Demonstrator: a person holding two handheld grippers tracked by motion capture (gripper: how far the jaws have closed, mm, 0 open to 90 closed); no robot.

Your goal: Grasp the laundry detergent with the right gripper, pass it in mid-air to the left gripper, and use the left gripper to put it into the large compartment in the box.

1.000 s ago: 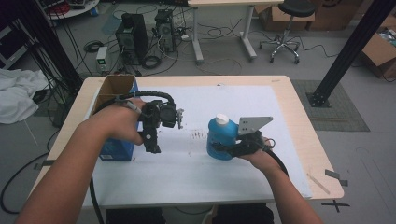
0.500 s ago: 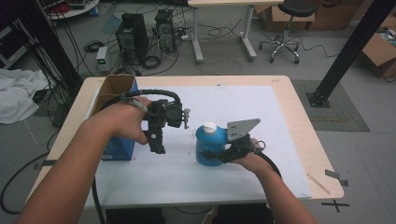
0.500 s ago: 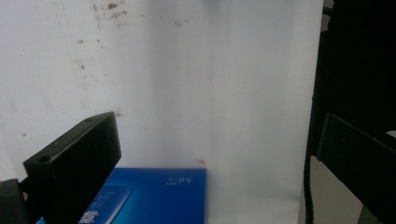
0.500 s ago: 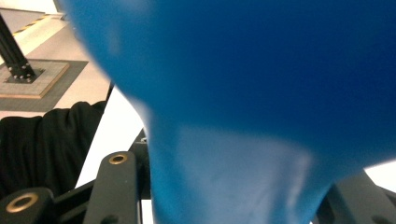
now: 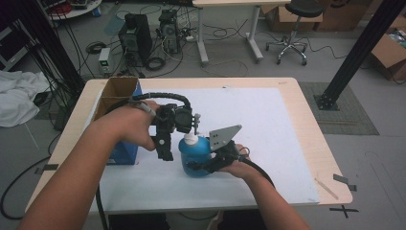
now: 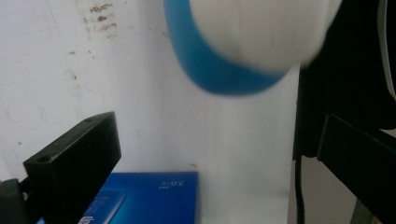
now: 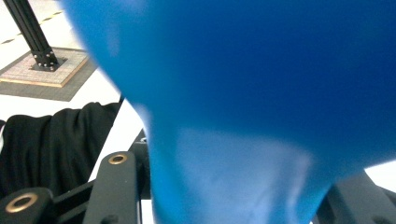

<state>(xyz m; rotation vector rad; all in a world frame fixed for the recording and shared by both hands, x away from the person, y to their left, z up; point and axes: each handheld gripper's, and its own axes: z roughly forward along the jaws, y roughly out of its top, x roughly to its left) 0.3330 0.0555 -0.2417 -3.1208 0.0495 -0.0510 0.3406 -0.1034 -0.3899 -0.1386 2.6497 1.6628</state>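
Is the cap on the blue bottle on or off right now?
On. The blue bottle, held by the right gripper, carries its white cap, with the left gripper open around it.

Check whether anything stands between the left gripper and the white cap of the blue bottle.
Nothing visible does. The left gripper hangs open right beside the round blue plastic bottle, whose white cap is bare.

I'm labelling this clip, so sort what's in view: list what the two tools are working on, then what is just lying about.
In the job:
- blue bottle, held in the right tool
- its white cap, beside the open left tool

Lying about:
- blue box
- open cardboard box
- white mat
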